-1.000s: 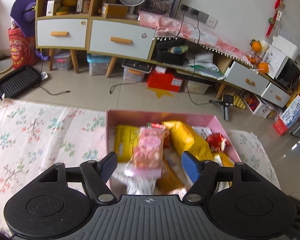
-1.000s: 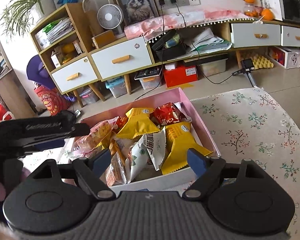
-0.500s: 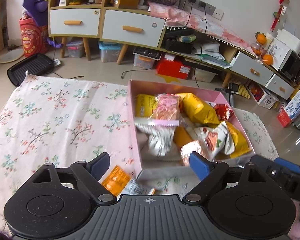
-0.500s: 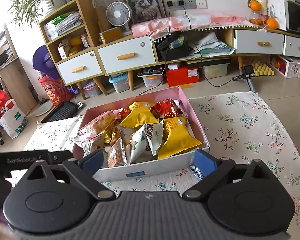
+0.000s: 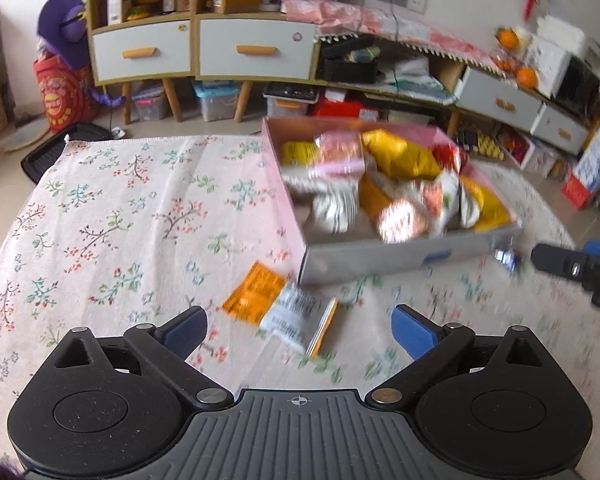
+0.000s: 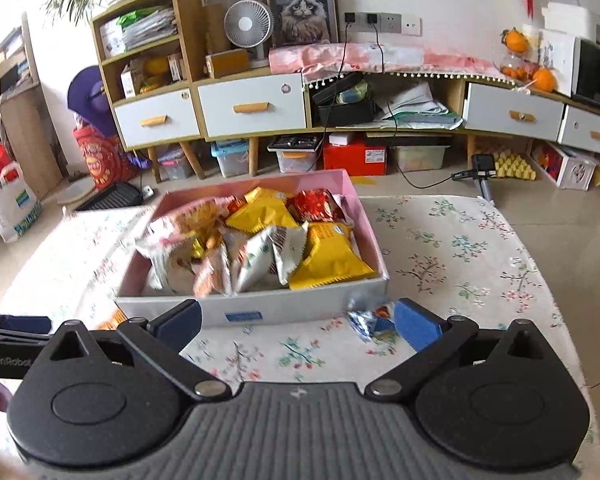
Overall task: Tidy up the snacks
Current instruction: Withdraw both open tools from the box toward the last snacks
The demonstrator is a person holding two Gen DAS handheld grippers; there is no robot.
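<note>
The left gripper (image 5: 299, 328) is spread wide and holds nothing, hovering over the floral tablecloth (image 5: 112, 216). Just ahead of it lie an orange snack packet (image 5: 254, 292) and a white snack packet (image 5: 296, 316), overlapping, near the pink box's front corner. The right gripper (image 6: 298, 320) is likewise spread and bare; a small blue-and-silver wrapped snack (image 6: 366, 318) lies just beside its right finger, near the box front. Beyond, the pink box (image 6: 252, 311) is piled with yellow, white and red snack bags (image 6: 268, 240).
</note>
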